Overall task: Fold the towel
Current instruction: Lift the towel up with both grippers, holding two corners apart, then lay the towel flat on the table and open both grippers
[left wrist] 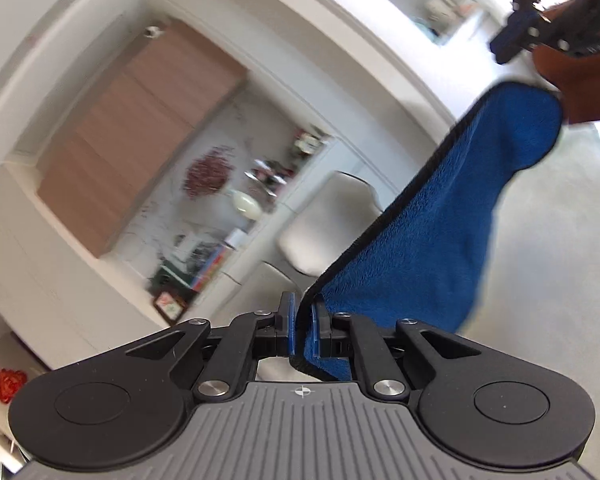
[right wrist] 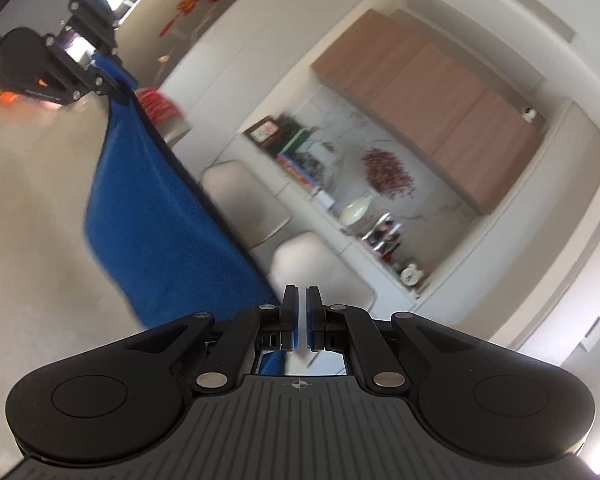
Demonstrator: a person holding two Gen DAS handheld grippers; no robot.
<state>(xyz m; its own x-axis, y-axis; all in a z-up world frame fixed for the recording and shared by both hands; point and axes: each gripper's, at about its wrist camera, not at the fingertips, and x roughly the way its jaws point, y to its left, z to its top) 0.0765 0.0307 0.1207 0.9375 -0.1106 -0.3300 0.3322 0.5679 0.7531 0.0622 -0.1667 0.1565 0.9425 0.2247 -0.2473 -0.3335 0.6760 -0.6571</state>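
Observation:
A blue plush towel (left wrist: 432, 232) with a dark hem hangs stretched in the air between my two grippers. My left gripper (left wrist: 303, 316) is shut on one corner of it; the cloth runs up and right to my right gripper (left wrist: 516, 40), seen at the top right. In the right wrist view the towel (right wrist: 148, 216) runs from my left gripper (right wrist: 116, 84) at the upper left down to my right gripper (right wrist: 302, 312). The right jaws are nearly closed, with blue cloth showing just below them; the pinch itself is hidden.
A pale floor or tabletop (left wrist: 560, 240) lies below the towel. Two beige chairs (right wrist: 260, 216) stand by a white sideboard (right wrist: 384, 264) with books, a vase and ornaments. Brown wall cabinets (right wrist: 432, 108) hang above it.

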